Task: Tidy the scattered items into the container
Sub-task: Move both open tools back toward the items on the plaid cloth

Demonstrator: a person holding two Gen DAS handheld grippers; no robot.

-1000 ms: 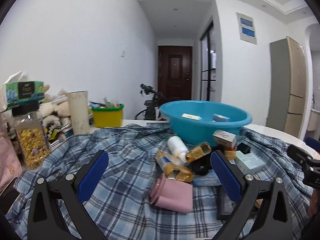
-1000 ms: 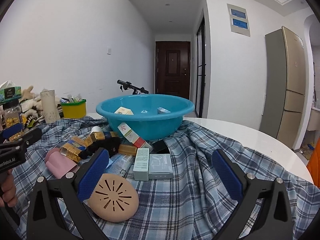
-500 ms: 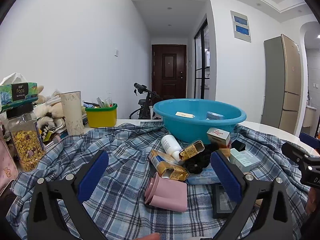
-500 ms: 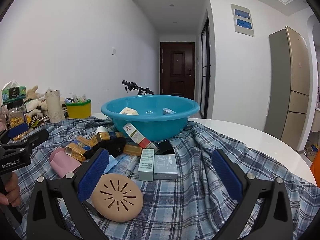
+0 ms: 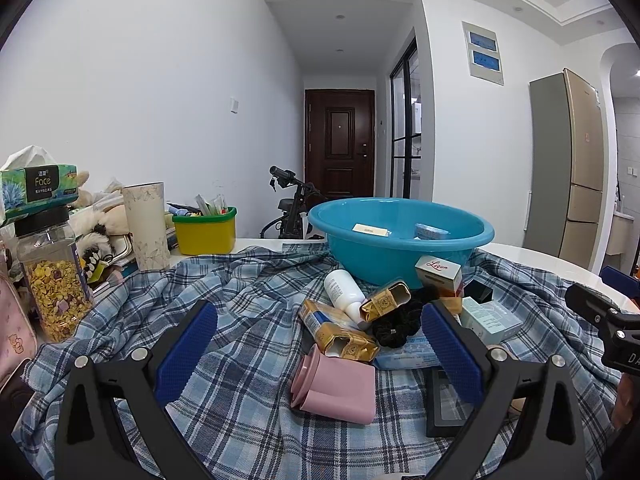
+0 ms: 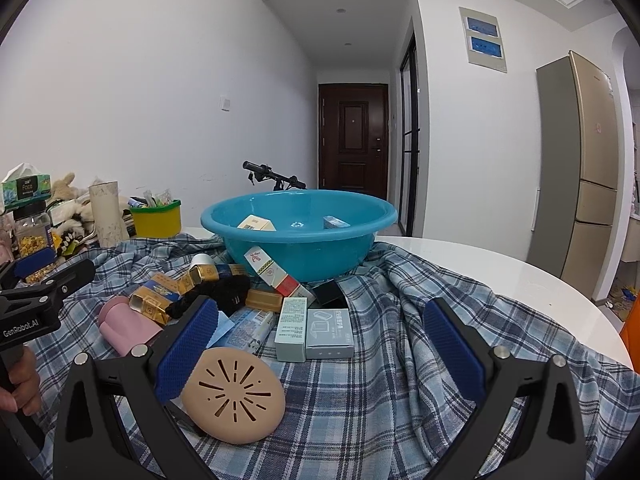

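Both grippers, left gripper (image 5: 318, 334) and right gripper (image 6: 320, 334), hang with jaws wide apart, holding nothing. The blue bowl (image 6: 298, 254) sits at 12 o'clock on the checked cloth (image 6: 400, 360). Little boxes (image 6: 314, 328) and a pink roll (image 5: 334, 386) lie scattered before it.

1. Round blue plastic basin (image 6: 298, 240): upright on plaid cloth, two small boxes inside.
2. Red-and-white carton (image 6: 274, 274): leaning against basin front.
3. White bottle (image 5: 344, 290): lying on its side, just in front of basin.
4. Gold boxes (image 5: 344, 334), black scrunchie (image 5: 396, 326): piled together, touching.
5. Pink folded silicone piece (image 5: 334, 386): lying nearest the camera.
6. Two pale teal boxes (image 6: 314, 328): flat, side by side.
7. Beige round slotted disc (image 6: 234, 394): flat, nearest.
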